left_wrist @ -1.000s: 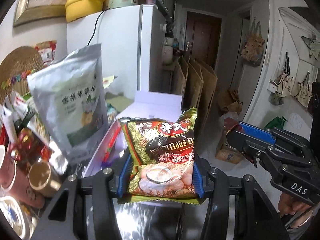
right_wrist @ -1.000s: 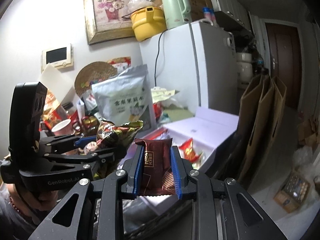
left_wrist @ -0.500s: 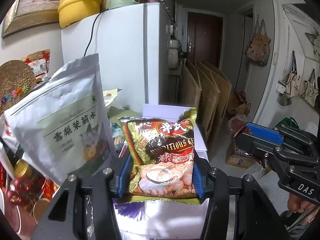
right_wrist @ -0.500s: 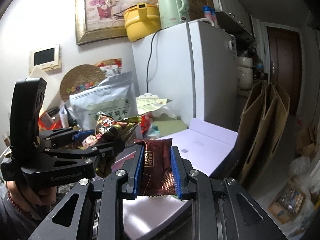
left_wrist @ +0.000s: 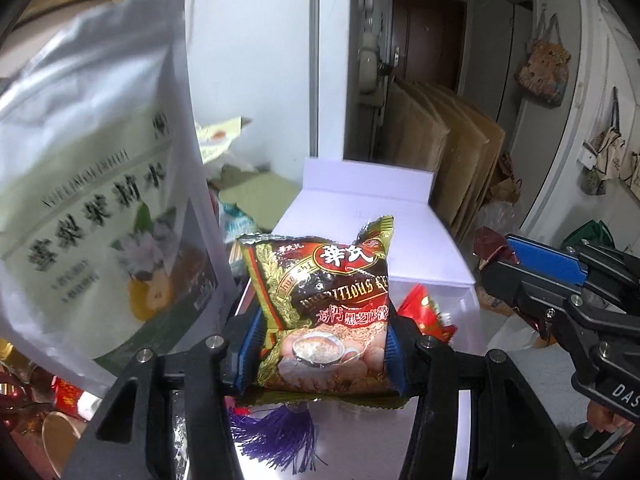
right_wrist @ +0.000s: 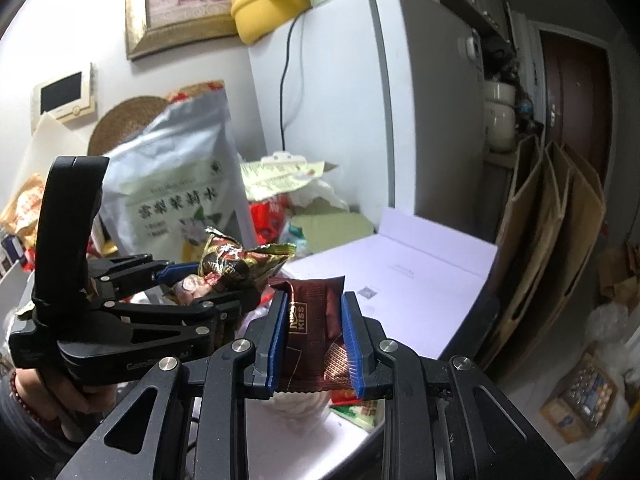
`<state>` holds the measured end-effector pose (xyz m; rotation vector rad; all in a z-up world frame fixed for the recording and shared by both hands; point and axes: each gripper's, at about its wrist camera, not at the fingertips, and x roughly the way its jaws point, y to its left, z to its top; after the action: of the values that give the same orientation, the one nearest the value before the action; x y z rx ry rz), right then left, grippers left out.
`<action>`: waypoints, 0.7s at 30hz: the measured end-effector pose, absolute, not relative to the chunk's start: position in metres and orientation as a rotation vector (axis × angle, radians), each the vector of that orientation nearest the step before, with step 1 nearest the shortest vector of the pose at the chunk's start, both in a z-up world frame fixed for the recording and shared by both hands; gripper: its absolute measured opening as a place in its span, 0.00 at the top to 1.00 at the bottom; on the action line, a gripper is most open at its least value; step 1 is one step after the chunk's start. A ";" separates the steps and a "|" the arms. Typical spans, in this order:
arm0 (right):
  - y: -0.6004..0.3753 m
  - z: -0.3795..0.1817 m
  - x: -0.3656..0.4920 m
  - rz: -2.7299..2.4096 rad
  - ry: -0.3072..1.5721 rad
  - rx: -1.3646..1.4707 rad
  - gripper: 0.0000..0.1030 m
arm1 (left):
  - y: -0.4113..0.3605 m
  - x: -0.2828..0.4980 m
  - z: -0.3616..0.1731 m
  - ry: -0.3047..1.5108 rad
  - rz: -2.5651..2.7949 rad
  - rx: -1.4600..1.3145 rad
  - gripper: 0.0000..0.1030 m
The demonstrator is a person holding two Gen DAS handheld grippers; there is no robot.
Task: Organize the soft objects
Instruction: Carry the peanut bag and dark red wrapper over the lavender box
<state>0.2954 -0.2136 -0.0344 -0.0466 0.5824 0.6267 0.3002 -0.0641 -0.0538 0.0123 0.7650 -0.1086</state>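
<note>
Your left tongs (left_wrist: 320,344) clamp cereal sachet (left_wrist: 324,312); right tongs (right_wrist: 316,344) clamp brown KISS packet (right_wrist: 316,336). Both undelivered above white box (left_wrist: 368,216).

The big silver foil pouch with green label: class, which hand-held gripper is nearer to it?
Left. The left hand-held gripper sits right beside the silver foil pouch; the right hand-held gripper is farther out, over the white box.
</note>
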 end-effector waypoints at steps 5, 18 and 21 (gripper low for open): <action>-0.207 -0.051 0.308 0.629 0.630 -0.057 0.75 | -0.063 0.310 -0.071 0.806 -0.101 0.019 0.51; -0.209 -0.083 0.333 0.592 0.720 -0.072 0.75 | -0.074 0.332 -0.102 0.909 -0.105 0.071 0.51; -0.211 -0.088 0.338 0.585 0.734 -0.076 0.75 | -0.080 0.335 -0.105 0.914 -0.099 0.101 0.51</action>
<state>0.3379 -0.2106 -0.0883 -0.0761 0.7344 0.5854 0.3349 -0.0801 -0.1049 0.1015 0.9142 -0.0986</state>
